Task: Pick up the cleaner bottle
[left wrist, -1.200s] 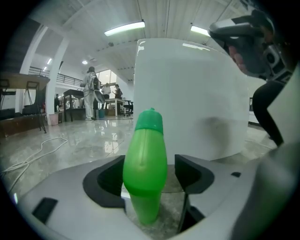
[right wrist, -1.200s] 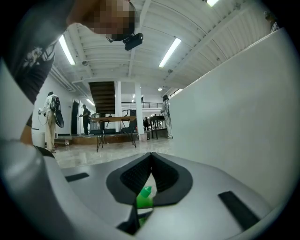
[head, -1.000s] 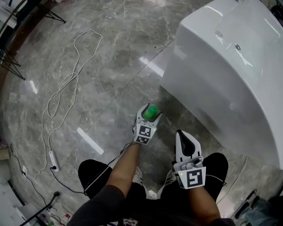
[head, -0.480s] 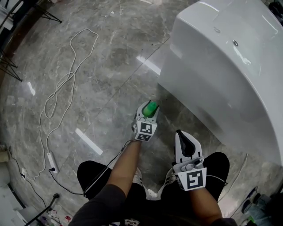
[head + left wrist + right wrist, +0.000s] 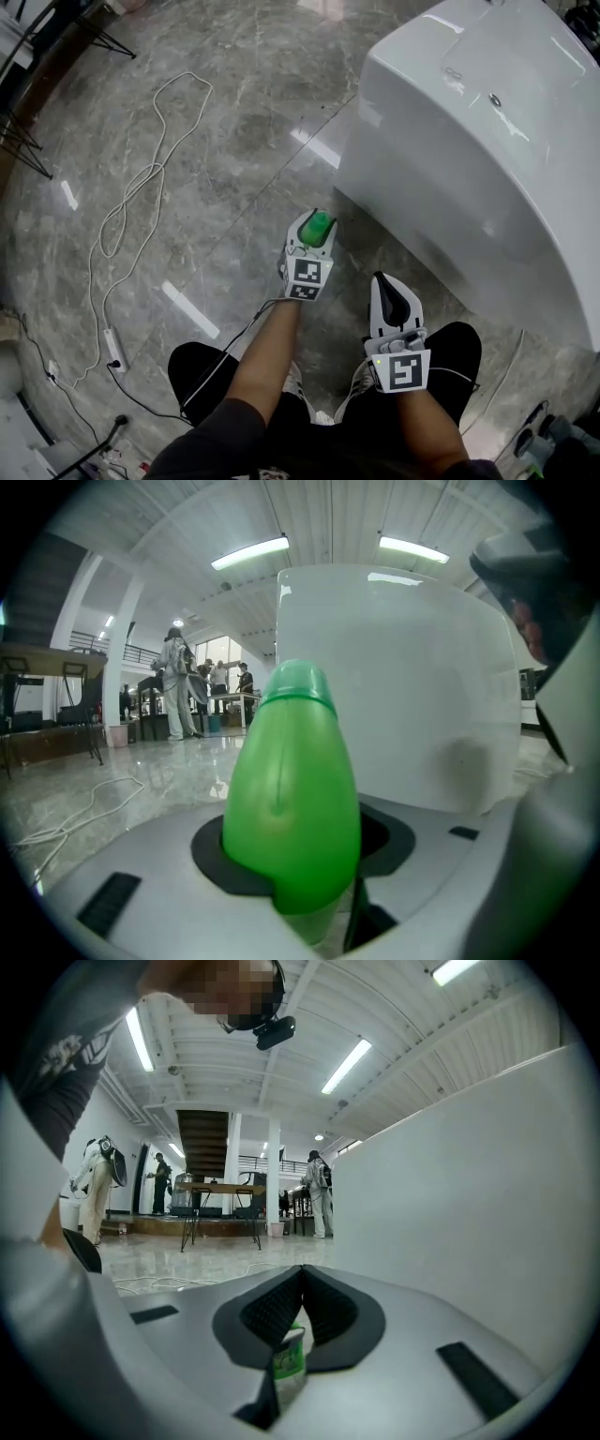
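The cleaner bottle [image 5: 319, 227] is bright green with a rounded body and a green cap. My left gripper [image 5: 314, 240] is shut on it, and the bottle hangs off the grey marble floor beside the white tub. In the left gripper view the bottle [image 5: 291, 789] stands upright and fills the middle, with the dark pads of the left gripper [image 5: 298, 847] pressed on both sides of its body. My right gripper [image 5: 392, 298] is lower right, near my knee, with its jaws together. In the right gripper view the right gripper [image 5: 302, 1283] has its pads meeting, and a green and white bit shows in the slit below them.
A large white bathtub [image 5: 487, 141] stands at the right, close to both grippers. A white cable [image 5: 141, 178] loops across the marble floor at the left to a power strip [image 5: 114, 349]. Black stand legs [image 5: 23, 141] are at the far left. My legs [image 5: 202, 370] are below.
My left gripper's jaws have closed on the green bottle, and the gripper has risen with it, a little toward the tub. The right gripper has stayed in place.
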`<state>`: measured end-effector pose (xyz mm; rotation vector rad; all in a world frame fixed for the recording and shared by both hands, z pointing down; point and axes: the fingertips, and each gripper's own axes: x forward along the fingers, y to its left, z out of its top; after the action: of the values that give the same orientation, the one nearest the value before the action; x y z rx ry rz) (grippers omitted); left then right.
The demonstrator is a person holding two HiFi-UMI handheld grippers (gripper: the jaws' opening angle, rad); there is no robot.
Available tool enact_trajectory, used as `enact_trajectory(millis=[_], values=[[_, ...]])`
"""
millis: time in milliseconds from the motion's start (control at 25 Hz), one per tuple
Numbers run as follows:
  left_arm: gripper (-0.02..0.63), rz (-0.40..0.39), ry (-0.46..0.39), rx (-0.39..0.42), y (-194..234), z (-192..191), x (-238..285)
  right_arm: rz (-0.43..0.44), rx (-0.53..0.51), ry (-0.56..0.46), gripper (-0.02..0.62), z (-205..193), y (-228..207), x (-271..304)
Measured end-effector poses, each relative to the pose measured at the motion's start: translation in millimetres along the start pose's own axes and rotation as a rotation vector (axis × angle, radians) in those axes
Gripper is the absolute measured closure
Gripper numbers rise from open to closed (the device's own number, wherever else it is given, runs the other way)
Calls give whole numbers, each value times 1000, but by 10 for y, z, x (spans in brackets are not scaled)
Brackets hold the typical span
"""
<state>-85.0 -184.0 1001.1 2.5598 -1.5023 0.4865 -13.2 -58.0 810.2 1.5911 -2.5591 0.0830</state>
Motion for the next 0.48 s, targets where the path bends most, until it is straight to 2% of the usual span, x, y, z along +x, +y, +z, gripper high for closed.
enact_trajectory(millis=[120, 240, 480], values=[[414, 12, -23, 13, 32, 406, -99, -29, 0, -20, 578, 129, -76, 32], [414, 19, -36, 28, 43, 881, -264, -80, 25, -5, 578, 438, -201, 3], [414, -2, -31, 13, -34, 2243, -862, -162, 46, 31, 578, 1729, -453, -210]])
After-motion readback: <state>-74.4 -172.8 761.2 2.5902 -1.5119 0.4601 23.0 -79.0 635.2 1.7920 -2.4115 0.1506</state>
